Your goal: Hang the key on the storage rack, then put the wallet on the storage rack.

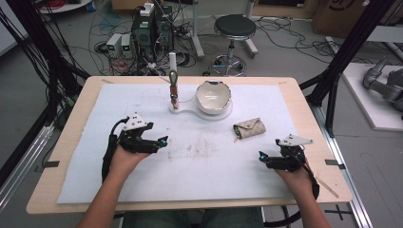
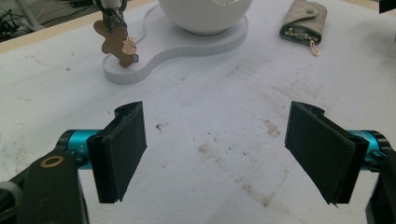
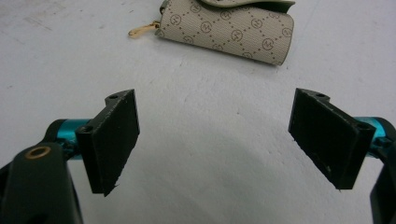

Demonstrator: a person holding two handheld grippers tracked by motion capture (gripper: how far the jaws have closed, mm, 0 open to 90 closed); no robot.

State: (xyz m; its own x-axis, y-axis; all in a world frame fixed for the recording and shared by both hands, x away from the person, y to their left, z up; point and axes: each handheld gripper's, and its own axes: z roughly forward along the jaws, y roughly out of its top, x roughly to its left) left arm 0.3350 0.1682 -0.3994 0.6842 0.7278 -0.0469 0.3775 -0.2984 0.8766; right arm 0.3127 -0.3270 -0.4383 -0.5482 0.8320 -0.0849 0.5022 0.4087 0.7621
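Your left gripper [image 1: 163, 141] has its jaws spread wide with nothing between them, only bare white mat [image 2: 210, 140] in the gap. Your right gripper [image 1: 262, 156] is the same: jaws wide apart, empty, resting low over the mat. The key pouch [image 3: 229, 30] lies flat on the mat straight ahead of the right jaws, beyond their tips and not touching them, its gold clip [image 3: 142, 30] sticking out past the left jaw's side. That puts it where you can push forward and close on it without turning your wrist, which looks like why you hold the right hand squared to it. Ahead of the left jaws, farther off, stands the white stand [image 2: 187, 51] with the bowl [image 1: 213, 96] on it and a brown key tag [image 2: 116, 42] hanging from its post, above the left jaw's line. The left hand seems parked clear, leaving the pouch to the right
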